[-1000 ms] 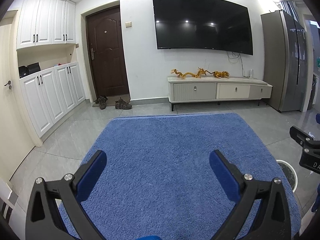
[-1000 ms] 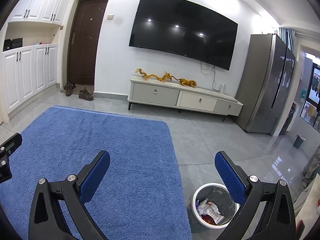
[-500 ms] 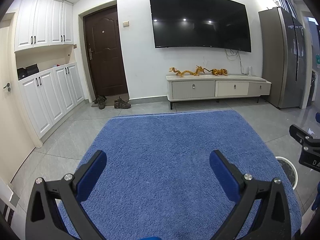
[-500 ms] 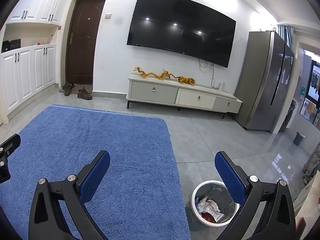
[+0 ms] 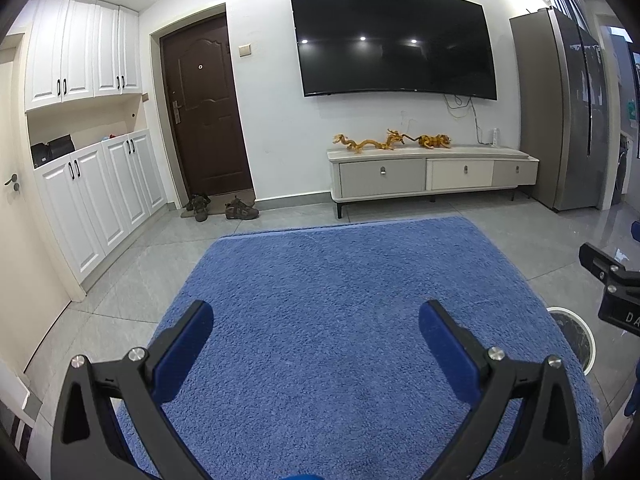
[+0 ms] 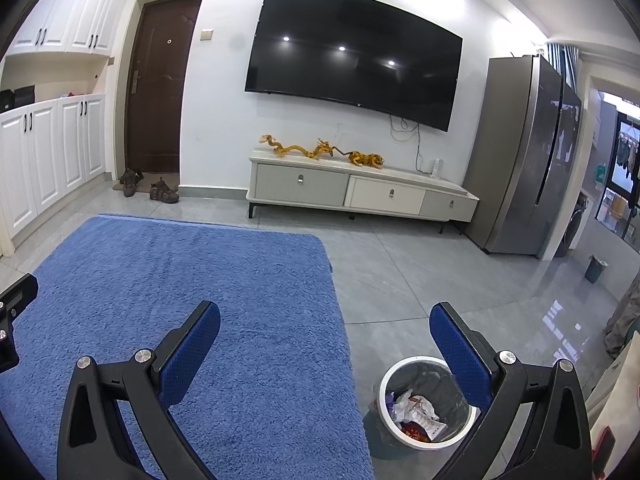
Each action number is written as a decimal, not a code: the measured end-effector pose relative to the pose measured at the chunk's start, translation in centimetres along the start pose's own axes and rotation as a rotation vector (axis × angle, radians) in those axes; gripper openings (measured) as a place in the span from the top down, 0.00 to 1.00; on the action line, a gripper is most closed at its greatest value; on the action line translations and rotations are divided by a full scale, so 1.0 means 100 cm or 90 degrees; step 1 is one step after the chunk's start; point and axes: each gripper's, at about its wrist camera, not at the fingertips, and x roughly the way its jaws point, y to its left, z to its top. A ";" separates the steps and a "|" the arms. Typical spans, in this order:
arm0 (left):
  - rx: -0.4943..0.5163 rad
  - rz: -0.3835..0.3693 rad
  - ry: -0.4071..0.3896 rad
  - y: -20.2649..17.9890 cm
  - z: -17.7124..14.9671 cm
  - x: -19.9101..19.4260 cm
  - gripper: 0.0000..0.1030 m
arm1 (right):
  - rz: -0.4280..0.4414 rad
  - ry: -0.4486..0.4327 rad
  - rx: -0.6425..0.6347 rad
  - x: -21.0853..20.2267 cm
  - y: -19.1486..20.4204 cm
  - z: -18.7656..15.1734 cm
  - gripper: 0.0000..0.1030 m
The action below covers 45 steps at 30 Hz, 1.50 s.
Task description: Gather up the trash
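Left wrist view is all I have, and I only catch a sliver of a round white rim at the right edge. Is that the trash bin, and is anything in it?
Observer: Yes. In the right wrist view the trash bin stands on the grey tile floor just off the blue rug, and crumpled wrappers lie inside its liner.
Operator: Is the right gripper carrying anything?
Observer: No. The right gripper is open, with nothing between its blue pads.
Operator: Any other bin around?
Observer: A small dark bin stands far right, past the refrigerator.
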 end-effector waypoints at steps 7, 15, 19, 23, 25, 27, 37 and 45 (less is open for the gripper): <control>0.005 0.000 0.001 -0.005 -0.001 -0.002 0.00 | -0.001 -0.002 0.008 0.000 -0.003 -0.001 0.00; 0.010 -0.003 0.001 -0.010 -0.002 -0.004 0.00 | -0.001 -0.003 0.013 0.000 -0.007 -0.002 0.00; 0.010 -0.003 0.001 -0.011 -0.003 -0.005 0.00 | -0.001 -0.003 0.015 0.000 -0.009 -0.003 0.00; 0.012 -0.003 0.000 -0.013 -0.004 -0.005 0.00 | -0.001 -0.004 0.015 0.000 -0.010 -0.003 0.00; 0.013 -0.004 0.000 -0.013 -0.004 -0.005 0.00 | -0.001 -0.003 0.016 0.000 -0.010 -0.003 0.00; 0.013 -0.004 -0.001 -0.013 -0.005 -0.006 0.00 | -0.001 -0.003 0.016 0.000 -0.010 -0.003 0.00; 0.015 -0.002 -0.008 -0.013 -0.007 -0.007 0.00 | -0.002 -0.003 0.018 0.001 -0.011 -0.005 0.00; 0.012 -0.005 -0.004 -0.010 -0.007 -0.006 0.00 | -0.002 -0.003 0.018 0.000 -0.011 -0.005 0.00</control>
